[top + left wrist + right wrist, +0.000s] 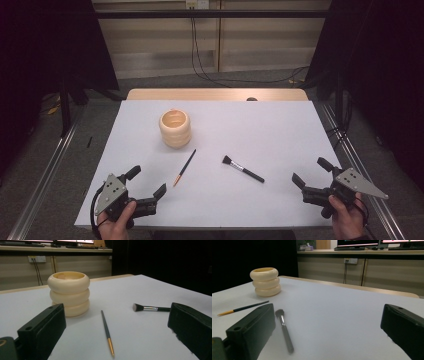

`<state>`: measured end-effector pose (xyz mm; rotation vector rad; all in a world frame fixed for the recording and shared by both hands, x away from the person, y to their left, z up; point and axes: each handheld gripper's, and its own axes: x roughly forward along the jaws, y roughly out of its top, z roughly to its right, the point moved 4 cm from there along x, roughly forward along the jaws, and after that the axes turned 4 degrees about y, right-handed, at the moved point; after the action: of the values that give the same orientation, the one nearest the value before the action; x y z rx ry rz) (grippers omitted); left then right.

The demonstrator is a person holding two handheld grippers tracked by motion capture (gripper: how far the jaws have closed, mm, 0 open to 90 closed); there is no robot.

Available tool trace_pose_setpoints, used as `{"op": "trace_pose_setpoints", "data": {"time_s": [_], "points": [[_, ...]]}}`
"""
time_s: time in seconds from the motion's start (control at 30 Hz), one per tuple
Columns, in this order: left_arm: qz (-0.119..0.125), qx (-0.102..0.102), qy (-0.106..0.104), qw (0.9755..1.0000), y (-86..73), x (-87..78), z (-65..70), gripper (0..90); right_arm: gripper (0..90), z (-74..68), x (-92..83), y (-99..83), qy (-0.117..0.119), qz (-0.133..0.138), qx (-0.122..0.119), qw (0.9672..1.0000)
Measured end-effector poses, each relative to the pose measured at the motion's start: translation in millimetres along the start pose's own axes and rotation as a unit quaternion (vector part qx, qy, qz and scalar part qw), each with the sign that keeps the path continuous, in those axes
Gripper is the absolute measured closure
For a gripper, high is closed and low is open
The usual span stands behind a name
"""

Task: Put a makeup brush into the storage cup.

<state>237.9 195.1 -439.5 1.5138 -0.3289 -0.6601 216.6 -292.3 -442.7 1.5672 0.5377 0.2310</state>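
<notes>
- Writing or brand marks cannot be read on any object in these views.
- High view: a cream holder, shaped like three stacked rounded rings with an open top, stands upright on the white table. A thin pencil-like brush with dark shaft and orange-gold end lies near it, towards the person. A short makeup brush with black handle, metal collar and dark bristles lies flat to the right, apart from the thin one.
- The left gripper and the right gripper rest at the near edge, each in a hand, jaws spread wide and holding nothing.
- Left gripper view: matte black jaws stand far apart; the smooth holder, thin brush and makeup brush lie ahead, untouched.
- Right gripper view: jaws spread, empty; the makeup brush lies just beside one jaw, the thin brush and holder farther.
</notes>
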Motion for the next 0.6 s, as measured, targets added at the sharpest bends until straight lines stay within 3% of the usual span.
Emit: {"op": "trace_pose_setpoints", "data": {"time_s": [0.6], "points": [[-0.001, -0.003, 0.006, 1.0000, -0.5, -1.4, -3.4, 1.7, 0.0, -4.9, 1.3, -1.2, 0.018, -0.006, 0.002, 0.9998]]}}
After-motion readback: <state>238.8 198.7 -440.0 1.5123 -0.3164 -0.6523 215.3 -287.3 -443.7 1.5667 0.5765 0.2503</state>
